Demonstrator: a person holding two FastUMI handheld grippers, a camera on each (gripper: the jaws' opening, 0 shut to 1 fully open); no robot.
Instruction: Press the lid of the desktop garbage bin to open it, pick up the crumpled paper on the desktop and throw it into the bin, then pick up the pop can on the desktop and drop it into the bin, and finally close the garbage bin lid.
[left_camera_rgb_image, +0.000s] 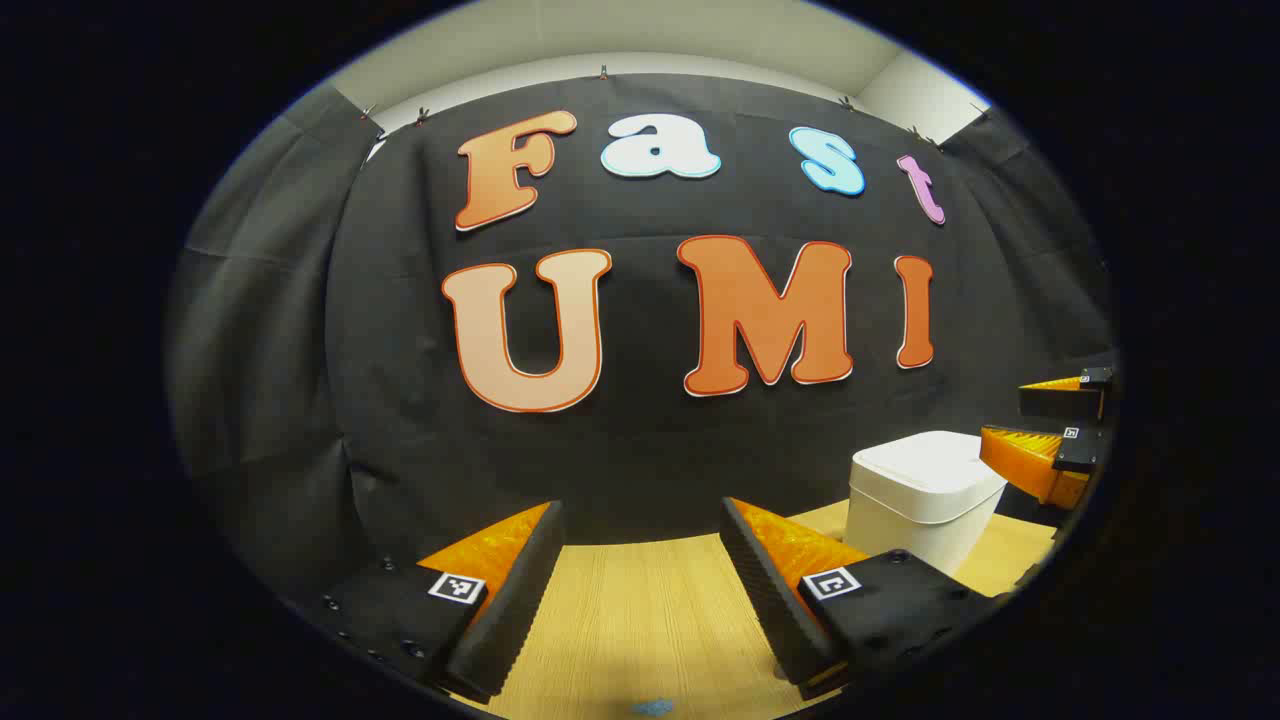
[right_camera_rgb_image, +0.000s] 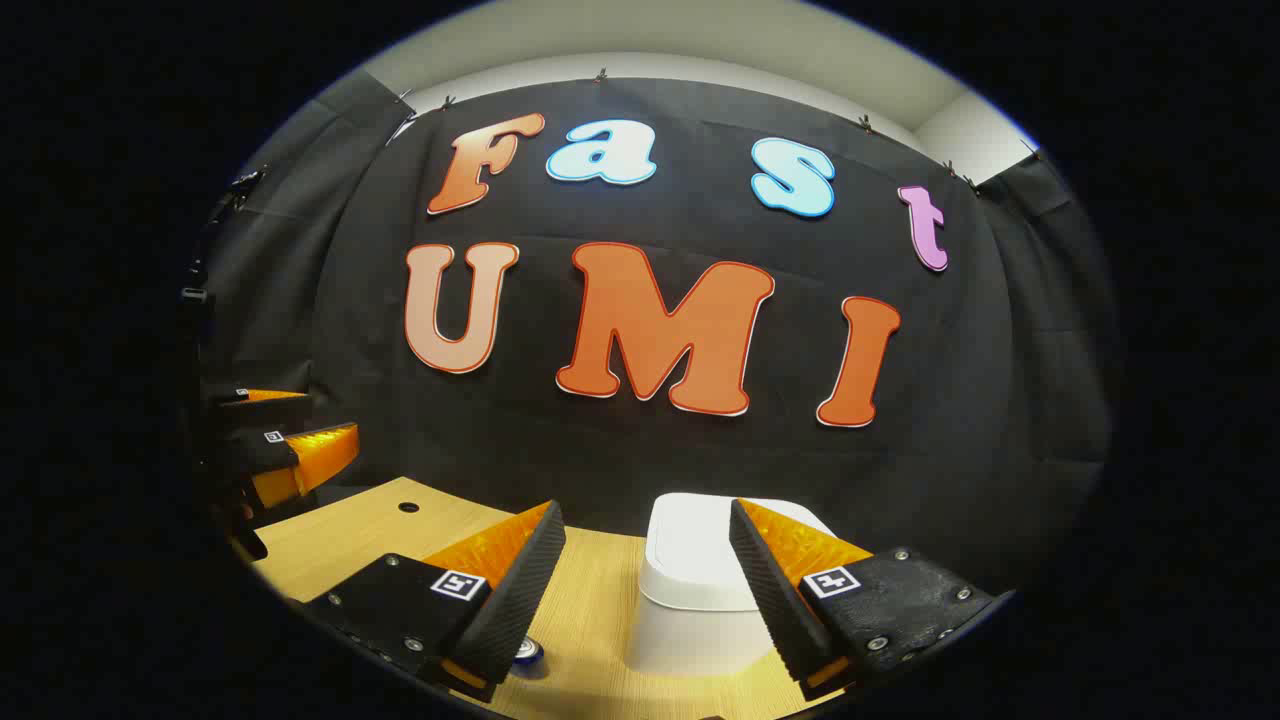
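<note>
The white garbage bin (right_camera_rgb_image: 700, 580), lid down, is seen on the wooden desktop (left_camera_rgb_image: 640, 610) just ahead of the right gripper (right_camera_rgb_image: 645, 520), whose fingers are spread apart. The left gripper (left_camera_rgb_image: 640, 520) is likewise held open, above bare wood. What may be the pop can (right_camera_rgb_image: 528, 652) is glimpsed beside the right gripper's finger.

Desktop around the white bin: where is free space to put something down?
Bare wood lies between the left tongs and beside the bin. In the right gripper view, open desktop stretches left of the bin. It is crowded at the bin, with the right tongs just before it.
</note>
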